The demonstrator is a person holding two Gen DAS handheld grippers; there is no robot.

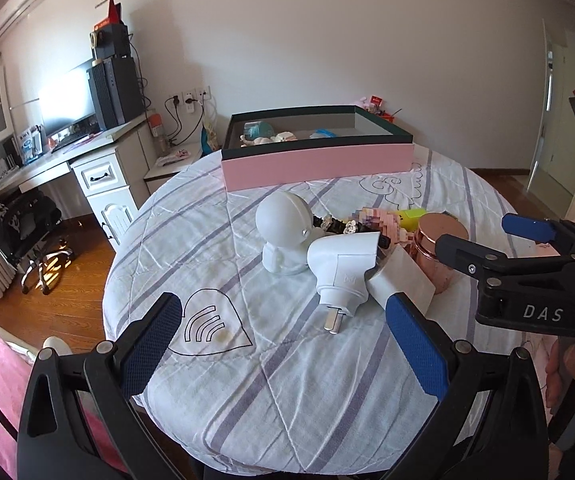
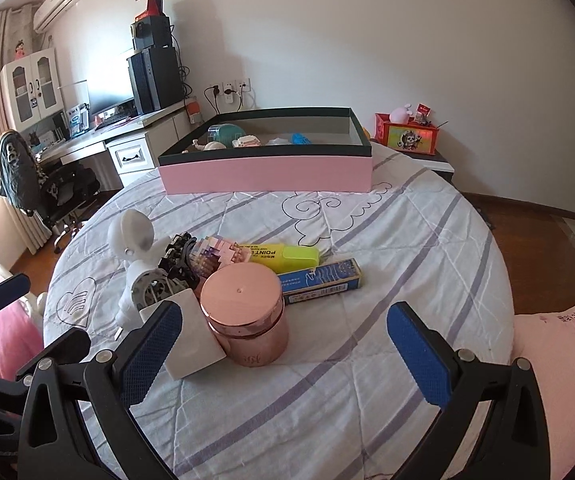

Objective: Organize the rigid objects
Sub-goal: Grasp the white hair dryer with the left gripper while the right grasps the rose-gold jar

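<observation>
Surface: round table (image 2: 367, 360) under a striped quilted cloth, filling the centre of both views.
Target container: pink box (image 2: 265, 176) with a dark rim, at the upper centre of the frame; several small items already lie inside, so it probably serves as the collection point.
Items left to sort: a cluster at mid-frame, comprising the white astronaut figure (image 1: 285, 232), white plug adapter (image 1: 343, 272), rose-gold jar (image 2: 245, 316), yellow highlighter (image 2: 283, 257), blue carton (image 2: 321, 280) and a flat white tile (image 2: 195, 340) leaning against the jar.
Left tongs (image 1: 283, 356): apart and empty, at the lower centre of the left view, aimed toward the adapter.
Right tongs (image 2: 283, 356): apart and empty, with the jar lying just ahead between the fingers, the likeliest next pick.
</observation>
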